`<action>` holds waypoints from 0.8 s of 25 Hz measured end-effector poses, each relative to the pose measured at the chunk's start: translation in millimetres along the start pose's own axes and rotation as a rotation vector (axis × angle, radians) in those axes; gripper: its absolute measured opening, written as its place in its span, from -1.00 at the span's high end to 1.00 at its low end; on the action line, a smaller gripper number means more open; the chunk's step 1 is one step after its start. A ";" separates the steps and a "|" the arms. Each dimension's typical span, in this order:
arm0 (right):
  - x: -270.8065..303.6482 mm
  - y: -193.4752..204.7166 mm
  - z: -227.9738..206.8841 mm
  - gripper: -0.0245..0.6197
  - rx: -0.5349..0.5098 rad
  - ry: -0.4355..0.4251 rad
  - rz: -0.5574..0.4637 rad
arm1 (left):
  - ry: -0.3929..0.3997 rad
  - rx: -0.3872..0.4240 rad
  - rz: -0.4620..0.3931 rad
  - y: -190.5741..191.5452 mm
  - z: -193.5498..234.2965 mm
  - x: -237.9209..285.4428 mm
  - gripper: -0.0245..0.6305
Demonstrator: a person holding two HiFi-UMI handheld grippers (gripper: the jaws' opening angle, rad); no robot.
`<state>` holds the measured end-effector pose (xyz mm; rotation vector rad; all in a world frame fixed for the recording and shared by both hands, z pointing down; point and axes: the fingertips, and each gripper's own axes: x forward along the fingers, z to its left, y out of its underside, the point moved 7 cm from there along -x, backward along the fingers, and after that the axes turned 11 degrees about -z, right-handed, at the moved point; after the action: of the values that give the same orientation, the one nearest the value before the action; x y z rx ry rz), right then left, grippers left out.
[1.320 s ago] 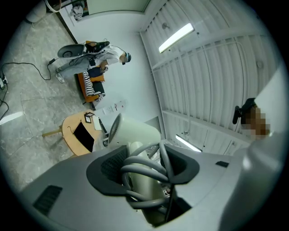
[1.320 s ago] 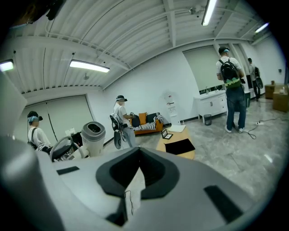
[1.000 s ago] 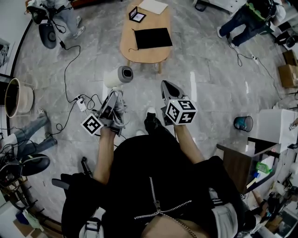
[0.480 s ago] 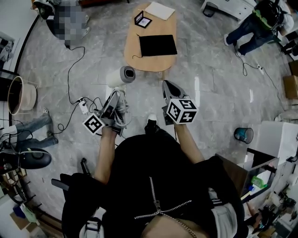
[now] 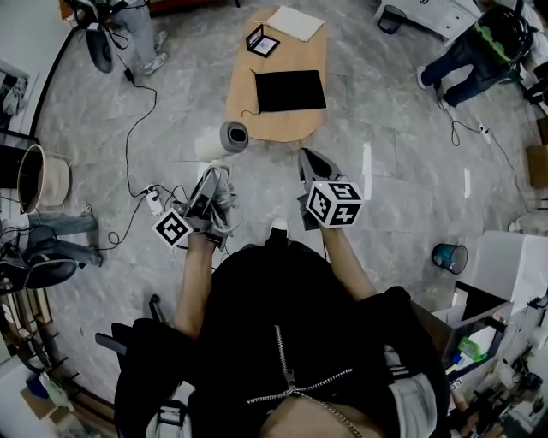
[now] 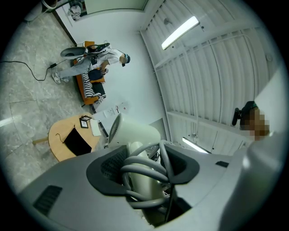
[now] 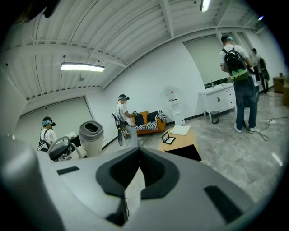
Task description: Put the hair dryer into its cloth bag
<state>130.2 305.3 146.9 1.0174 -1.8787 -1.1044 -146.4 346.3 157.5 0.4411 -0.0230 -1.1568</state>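
Observation:
My left gripper [image 5: 211, 181] is shut on the handle of a white hair dryer [image 5: 219, 140], whose grey nozzle points right. In the left gripper view the hair dryer [image 6: 134, 133] stands between the jaws with its grey cord [image 6: 145, 174] coiled round the handle. A flat black cloth bag [image 5: 291, 90] lies on a small oval wooden table [image 5: 248, 111] just beyond the dryer. My right gripper [image 5: 307, 159] is shut on nothing, held level beside the left one. The right gripper view shows the hair dryer [image 7: 91, 135] at left and the bag [image 7: 186, 152] ahead.
On the table's far end are a small framed picture [image 5: 263, 39] and a white sheet [image 5: 295, 22]. A black cable [image 5: 137, 111] and a power strip [image 5: 152, 198] lie on the marble floor at left. A teal bin [image 5: 448, 256] stands at right. Several people stand around the room's edges.
The table with the bag has drawn closer to both grippers as I walk toward it. The dryer stays held in the left gripper; the right stays shut.

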 end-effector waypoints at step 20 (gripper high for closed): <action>22.5 -0.6 -37.3 0.89 0.025 -0.002 0.058 | -0.010 -0.023 0.011 18.4 10.1 34.8 0.21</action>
<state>152.9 272.5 164.5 0.9702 -1.9158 -1.0509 -118.4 318.1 166.0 0.4140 -0.0208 -1.1473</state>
